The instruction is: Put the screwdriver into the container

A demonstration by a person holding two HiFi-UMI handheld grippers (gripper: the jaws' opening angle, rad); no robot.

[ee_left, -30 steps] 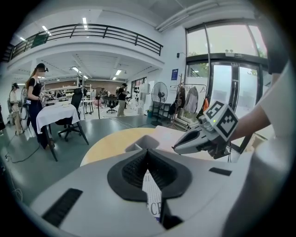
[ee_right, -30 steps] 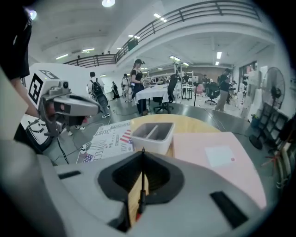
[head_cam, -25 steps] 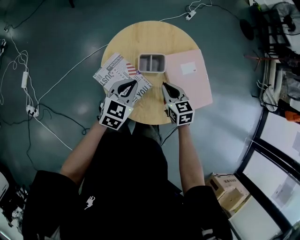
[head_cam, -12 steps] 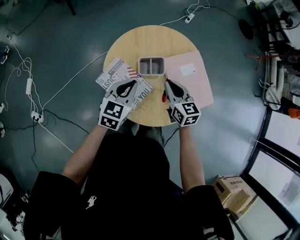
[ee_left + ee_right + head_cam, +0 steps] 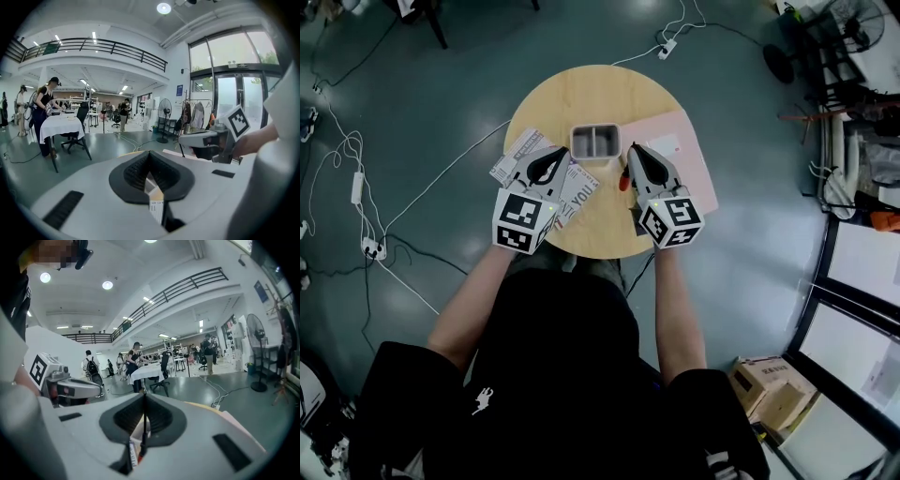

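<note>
On the round wooden counter [image 5: 581,89] the grey two-compartment container [image 5: 598,142] sits toward 12 o'clock, a pink folder [image 5: 684,159] lies at about 3 o'clock just beside it, and a printed magazine [image 5: 508,169] lies at 9 o'clock. The right tongs [image 5: 631,151] are closed on the screwdriver [image 5: 624,181]: the right gripper view shows its thin dark shaft pinched upright between the pads, with the red handle below them. The screwdriver is thus outside the container, at about 5 o'clock from it and near its right end. The left tongs [image 5: 559,154] hang over the magazine's inner edge, at 7 o'clock from the container; their tips meet with nothing between them, only counter and print showing through the gap behind.
</note>
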